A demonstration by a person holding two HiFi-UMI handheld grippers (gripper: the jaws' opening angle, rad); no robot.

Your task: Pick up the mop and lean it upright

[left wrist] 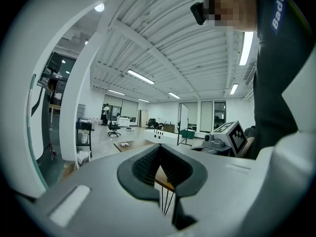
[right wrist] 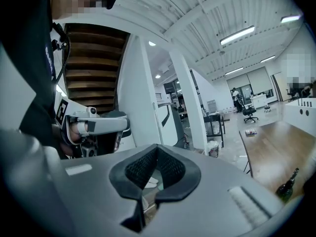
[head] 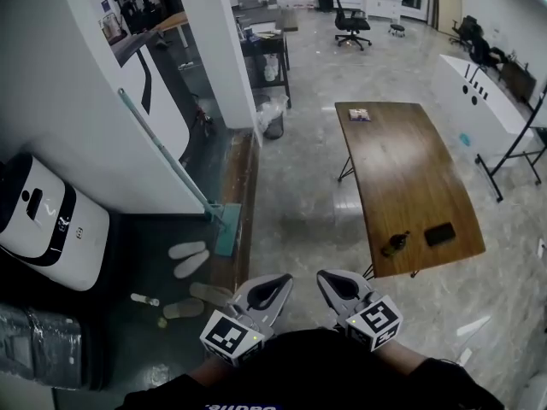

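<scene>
My left gripper [head: 267, 293] and right gripper [head: 340, 290], bottom centre, were closed, holding nothing; gripping the teal-handled flat mop [head: 167, 156] centre-left would need opening first.

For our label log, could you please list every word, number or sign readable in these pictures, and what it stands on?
"Badi": white letters on the person's dark top, cut off at the picture's edge.
Second print on that top, at the head view's bottom edge: cropped, unreadable.
Cover of the small book on the wooden table: too small to read.
Marker cubes: square patterns only, no words.
</scene>
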